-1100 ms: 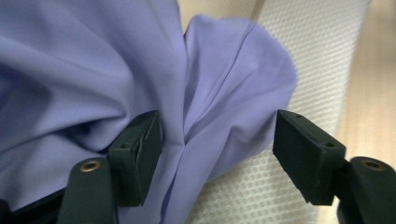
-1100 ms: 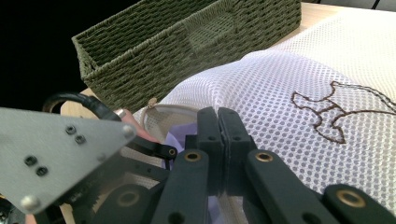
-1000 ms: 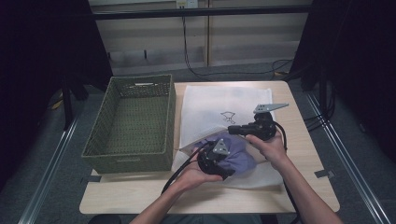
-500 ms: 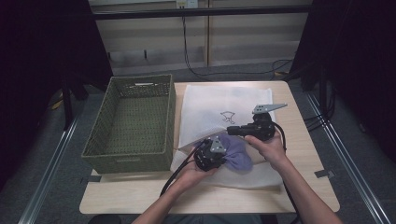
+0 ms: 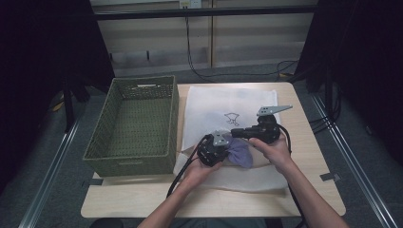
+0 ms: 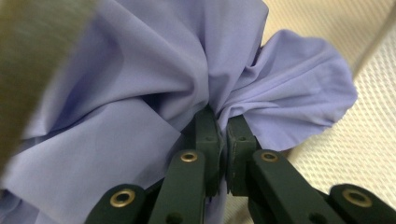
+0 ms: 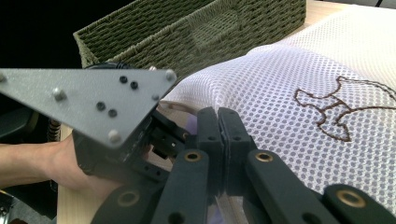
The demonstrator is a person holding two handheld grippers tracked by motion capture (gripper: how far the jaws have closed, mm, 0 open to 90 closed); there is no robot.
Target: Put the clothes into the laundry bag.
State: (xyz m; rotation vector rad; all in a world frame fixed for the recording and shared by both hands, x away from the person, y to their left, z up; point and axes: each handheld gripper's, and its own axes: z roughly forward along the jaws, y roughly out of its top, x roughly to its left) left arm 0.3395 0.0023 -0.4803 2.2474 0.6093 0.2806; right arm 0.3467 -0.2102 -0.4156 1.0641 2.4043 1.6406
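Cloth (image 6: 140, 84), lilac and bunched, lies on the white mesh laundry bag (image 5: 223, 102) near the table's (image 5: 313, 156) front edge. The left gripper (image 6: 223, 122) has just closed and pinches a fold of it. The right gripper (image 7: 217, 122) clamps the mesh bag's edge. A green woven basket (image 5: 135, 159) stands just beside the bag.

dim overhead light is falling on the desk (image 5: 304, 190); frame edges are sinking into black, close-up left edges blurring.
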